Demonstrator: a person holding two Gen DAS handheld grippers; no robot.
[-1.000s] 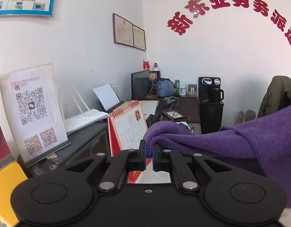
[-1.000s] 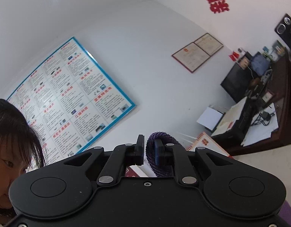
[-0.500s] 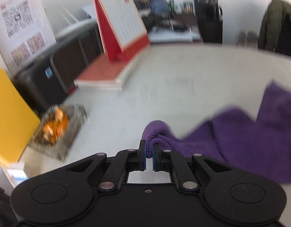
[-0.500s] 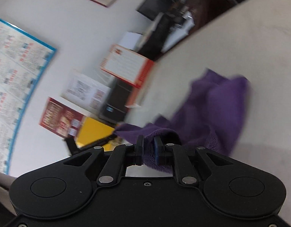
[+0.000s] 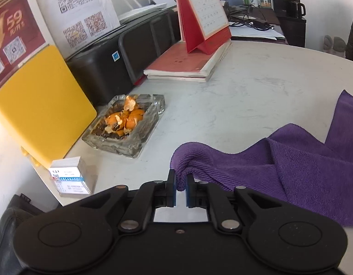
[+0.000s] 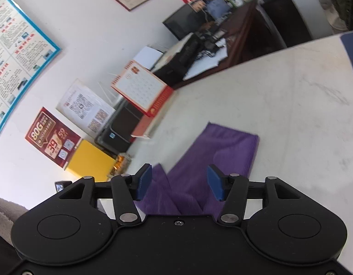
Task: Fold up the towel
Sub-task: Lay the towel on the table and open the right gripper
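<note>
Nearest in, the left gripper (image 5: pixel 181 189) pinches a bunched corner of the purple towel (image 5: pixel 291 167), jaws clamped tight on it. The right gripper (image 6: pixel 179 182) is opening, pads clear of the cloth lying between them. The towel sprawls rumpled on the white table (image 5: pixel 245 87). Risk: one corner released first could leave the fold skewed. Farther off, a glass ashtray (image 5: pixel 128 128) of orange peel could snag a dragged edge.
</note>
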